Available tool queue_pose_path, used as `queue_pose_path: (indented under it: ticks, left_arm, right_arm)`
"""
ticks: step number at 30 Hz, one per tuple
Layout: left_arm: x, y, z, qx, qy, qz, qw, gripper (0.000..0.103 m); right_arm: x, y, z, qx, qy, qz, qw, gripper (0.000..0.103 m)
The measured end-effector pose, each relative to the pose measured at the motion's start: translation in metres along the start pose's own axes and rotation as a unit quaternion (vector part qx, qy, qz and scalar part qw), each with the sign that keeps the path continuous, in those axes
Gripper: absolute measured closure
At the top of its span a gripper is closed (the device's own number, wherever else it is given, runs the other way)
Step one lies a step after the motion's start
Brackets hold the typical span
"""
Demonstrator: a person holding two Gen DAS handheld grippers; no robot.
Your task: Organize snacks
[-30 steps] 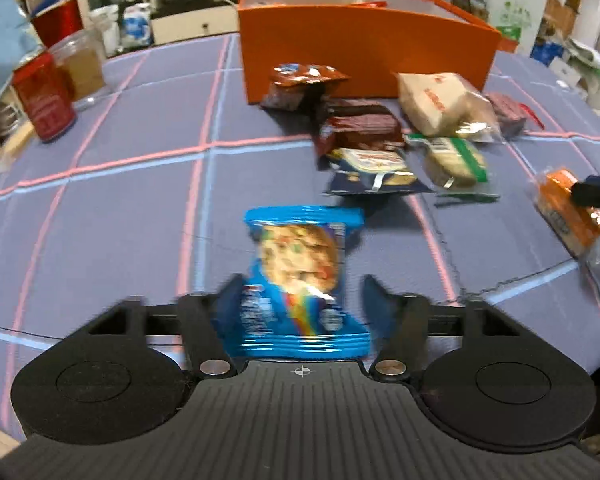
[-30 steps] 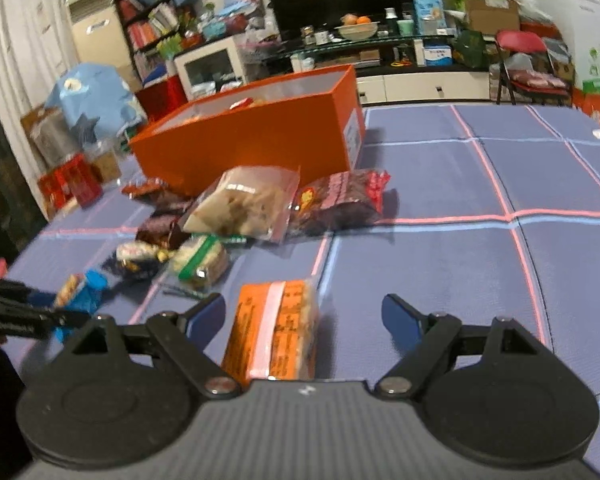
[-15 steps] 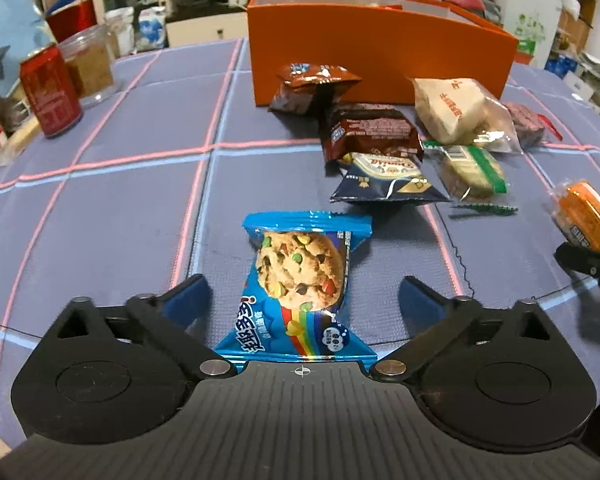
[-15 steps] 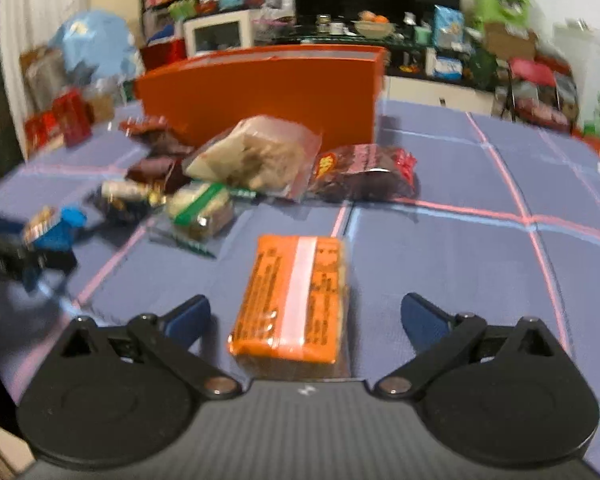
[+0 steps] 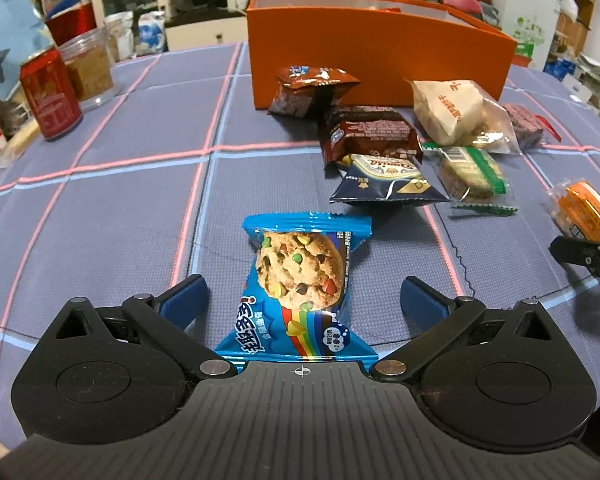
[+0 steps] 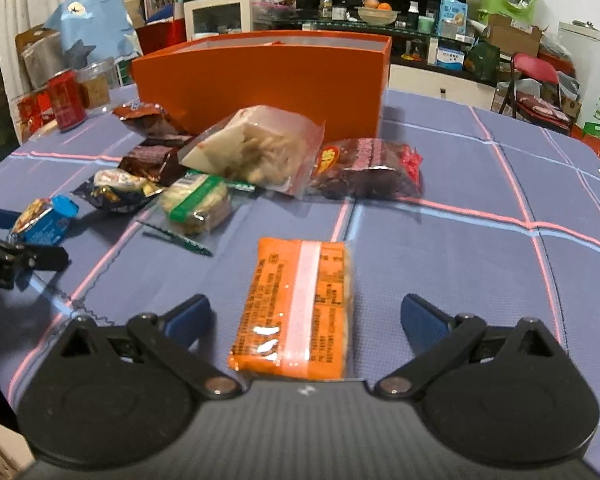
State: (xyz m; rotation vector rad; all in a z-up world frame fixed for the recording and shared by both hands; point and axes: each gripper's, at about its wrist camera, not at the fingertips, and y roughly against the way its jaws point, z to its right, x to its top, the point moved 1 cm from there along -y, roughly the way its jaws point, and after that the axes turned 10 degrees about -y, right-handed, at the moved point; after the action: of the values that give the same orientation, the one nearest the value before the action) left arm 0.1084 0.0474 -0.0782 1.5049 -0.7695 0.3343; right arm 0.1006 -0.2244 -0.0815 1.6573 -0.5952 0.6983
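A blue cookie packet (image 5: pixel 300 280) lies flat on the checked cloth between the fingers of my left gripper (image 5: pixel 302 292). The jaws stand wide open and the pads do not touch it. An orange snack packet (image 6: pixel 296 304) lies lengthwise between the fingers of my right gripper (image 6: pixel 304 312), which is also wide open with gaps on both sides. The orange box (image 5: pixel 380 60) stands at the back, open on top. In front of it lie brown packets (image 5: pixel 368 132), a navy packet (image 5: pixel 384 184), a green-banded packet (image 5: pixel 468 172), a clear bag (image 6: pixel 260 148) and a dark red packet (image 6: pixel 368 168).
A red can (image 5: pixel 50 96) and a clear jar (image 5: pixel 88 68) stand at the table's far left. The orange packet (image 5: pixel 584 212) shows at the right edge of the left wrist view. The cookie packet (image 6: pixel 44 220) shows at the far left of the right wrist view. Shelves and room clutter lie beyond the table.
My left jaws have opened off the cookie packet, which now lies flat on the cloth. My right jaws have widened, and the right gripper has rolled level and squared up over the orange packet.
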Motion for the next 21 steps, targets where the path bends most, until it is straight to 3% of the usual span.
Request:
queue_pose_path:
  ticks: [4, 7, 11, 13, 15, 16, 17, 18, 19, 20, 21]
  left_arm:
    - [-0.004, 0.001, 0.001, 0.005, 0.003, 0.016, 0.9999, 0.02]
    - [-0.01, 0.003, 0.001, 0.004, -0.002, 0.037, 0.9993, 0.02]
    - [-0.006, 0.002, -0.001, 0.0, -0.004, 0.025, 0.9997, 0.02]
    - [-0.006, 0.002, 0.0, 0.001, -0.009, 0.028, 0.9996, 0.02]
    - [-0.007, 0.003, 0.001, -0.002, -0.014, 0.03, 0.9995, 0.022]
    - [-0.007, 0.003, 0.0, -0.008, -0.014, 0.032, 0.9994, 0.028]
    - [-0.007, 0.004, 0.0, -0.008, -0.016, 0.037, 0.9991, 0.045]
    - [-0.006, 0.006, 0.0, -0.012, -0.02, 0.046, 0.9986, 0.058]
    - [-0.004, 0.008, 0.001, -0.014, -0.024, 0.052, 0.9982, 0.085]
    - [-0.003, 0.009, 0.0, -0.016, -0.023, 0.055, 0.9981, 0.095]
    - [-0.003, 0.009, -0.001, -0.021, -0.018, 0.056, 0.9981, 0.095]
  right_arm:
    - [-0.005, 0.002, 0.003, 0.009, 0.002, 0.018, 1.0, 0.002]
    - [0.003, 0.001, 0.0, 0.003, 0.004, -0.009, 1.0, 0.003]
    - [0.004, 0.015, 0.0, 0.036, 0.002, 0.021, 0.999, 0.003]
    - [0.002, 0.012, -0.002, 0.028, 0.012, 0.012, 0.999, 0.009]
    - [-0.001, 0.009, -0.001, 0.024, 0.012, 0.003, 1.0, 0.023]
    - [-0.001, 0.011, -0.001, 0.018, 0.018, 0.009, 1.0, 0.043]
    - [-0.001, 0.013, 0.0, 0.022, 0.02, 0.012, 0.999, 0.055]
    - [-0.001, 0.014, 0.001, 0.021, 0.017, 0.013, 1.0, 0.061]
    - [-0.002, 0.015, 0.003, 0.022, 0.014, 0.014, 1.0, 0.061]
    - [-0.002, 0.015, 0.004, 0.022, 0.014, 0.014, 1.0, 0.061]
    - [-0.002, 0.015, 0.004, 0.023, 0.013, 0.014, 1.0, 0.061]
